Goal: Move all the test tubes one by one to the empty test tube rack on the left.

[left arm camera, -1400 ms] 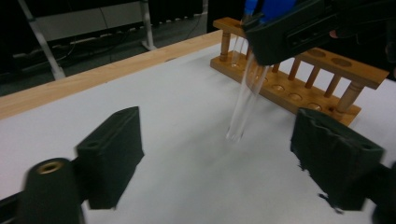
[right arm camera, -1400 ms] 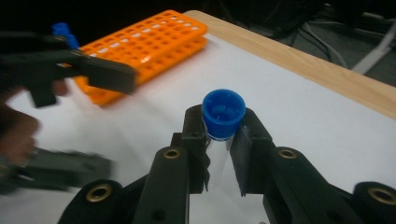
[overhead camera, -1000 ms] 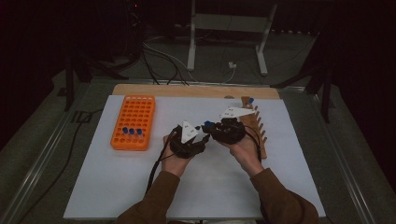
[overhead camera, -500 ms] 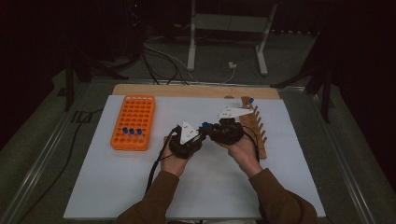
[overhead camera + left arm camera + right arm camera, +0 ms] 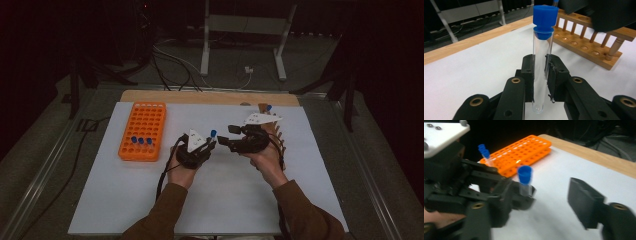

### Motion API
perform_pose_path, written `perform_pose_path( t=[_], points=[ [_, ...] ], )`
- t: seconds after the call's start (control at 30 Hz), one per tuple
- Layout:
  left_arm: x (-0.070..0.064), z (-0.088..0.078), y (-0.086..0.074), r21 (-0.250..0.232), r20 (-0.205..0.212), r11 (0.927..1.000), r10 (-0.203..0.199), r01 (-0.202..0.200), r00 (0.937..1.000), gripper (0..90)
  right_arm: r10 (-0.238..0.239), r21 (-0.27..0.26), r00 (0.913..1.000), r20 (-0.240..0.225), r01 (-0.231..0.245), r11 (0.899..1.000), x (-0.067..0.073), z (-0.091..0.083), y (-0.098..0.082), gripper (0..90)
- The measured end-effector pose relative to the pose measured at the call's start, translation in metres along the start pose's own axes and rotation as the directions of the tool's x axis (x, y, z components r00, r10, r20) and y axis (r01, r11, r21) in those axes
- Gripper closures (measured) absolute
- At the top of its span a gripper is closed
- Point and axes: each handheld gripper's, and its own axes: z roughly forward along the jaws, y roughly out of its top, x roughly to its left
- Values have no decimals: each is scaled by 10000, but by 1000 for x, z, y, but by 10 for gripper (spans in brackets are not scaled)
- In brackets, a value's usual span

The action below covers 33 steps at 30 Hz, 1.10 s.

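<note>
Holding a clear test tube [image 5: 539,72] between its two black jaws, the left tool [image 5: 196,149] is clenched on the glass; the pads press on both sides of the tube near its middle. The tube stands upright and carries a blue cap [image 5: 545,18] on top, and its round bottom hangs below the jaws, above the white table [image 5: 150,200]. In the high view this tool is near the middle of the table, with the blue cap just visible at its tip.

The right tool [image 5: 231,140] is just beside the left one, and its jaws point toward the tube. They have just been opening and now stand apart, released, with nothing pressed between them; the capped tube is close before them in the left tool's grip.

An orange rack [image 5: 142,131] lies to the left with a few blue-capped tubes [image 5: 141,141] in its near row. A wooden rack [image 5: 589,40] stands on the right side.
</note>
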Motion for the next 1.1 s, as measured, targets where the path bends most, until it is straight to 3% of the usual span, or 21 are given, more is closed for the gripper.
perform_pose_path(
  t=[0.17, 0.23, 0.4, 0.57, 1.1],
  points=[
    [7, -8, -2, -55, -112, 9998, -169, 168, 9998, 779, 84, -167, 9986, 516, -76, 9998, -10, -10, -3, 114],
    [10, -12, -3, -45, -133, 9998, -189, 189, 9997, 780, -68, -187, 9954, 952, 87, 9998, -14, -14, -4, 37],
    [15, -21, -5, -102, -155, 9995, -314, 312, 9994, 780, -142, -160, 9912, 1313, 165, 9997, -22, -22, -8, 3],
    [22, -32, -9, -201, -115, 9985, -503, 500, 9987, 780, -316, -114, 9817, 1877, 344, 9993, -30, -29, -14, 0],
    [48, -79, -24, -459, -240, 9963, -738, 726, 9970, 781, 735, -819, 9721, 2226, -564, 9950, -53, -54, -30, 0]
  ],
)
